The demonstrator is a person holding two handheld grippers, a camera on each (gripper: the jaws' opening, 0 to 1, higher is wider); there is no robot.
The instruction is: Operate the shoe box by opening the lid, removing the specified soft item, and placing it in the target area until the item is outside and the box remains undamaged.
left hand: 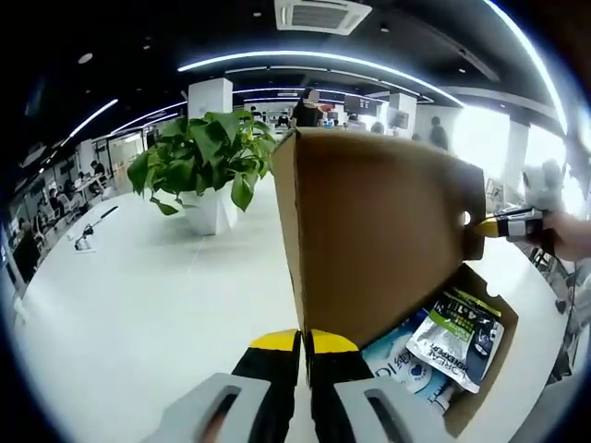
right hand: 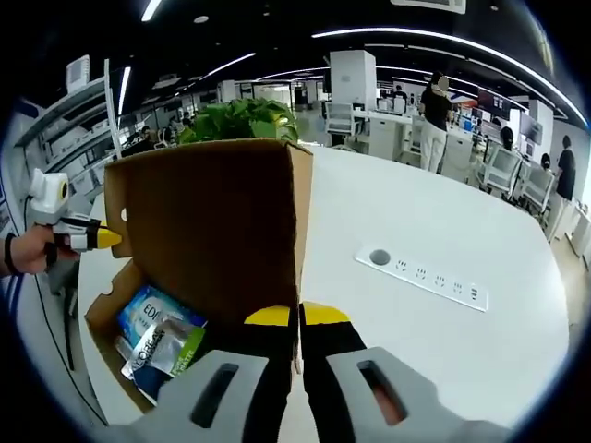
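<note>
The brown cardboard shoe box (left hand: 485,369) lies open on the white table, its lid (left hand: 379,231) raised upright. My left gripper (left hand: 305,341) is shut on one side edge of the lid. My right gripper (right hand: 297,317) is shut on the opposite edge of the lid (right hand: 212,221), and its yellow tips (left hand: 489,225) show at the lid's far corner. The left gripper (right hand: 111,238), held by a hand, appears beyond the lid. Inside the box lie soft packs: a silver and green pouch (left hand: 457,337) (right hand: 162,346) on top of a blue and white pack (left hand: 397,355) (right hand: 148,309).
A potted green plant (left hand: 208,161) (right hand: 245,120) stands on the white table (left hand: 138,305) behind the box. A flush power strip (right hand: 425,270) sits in the tabletop to the right of the box. Desks and several people stand in the office beyond.
</note>
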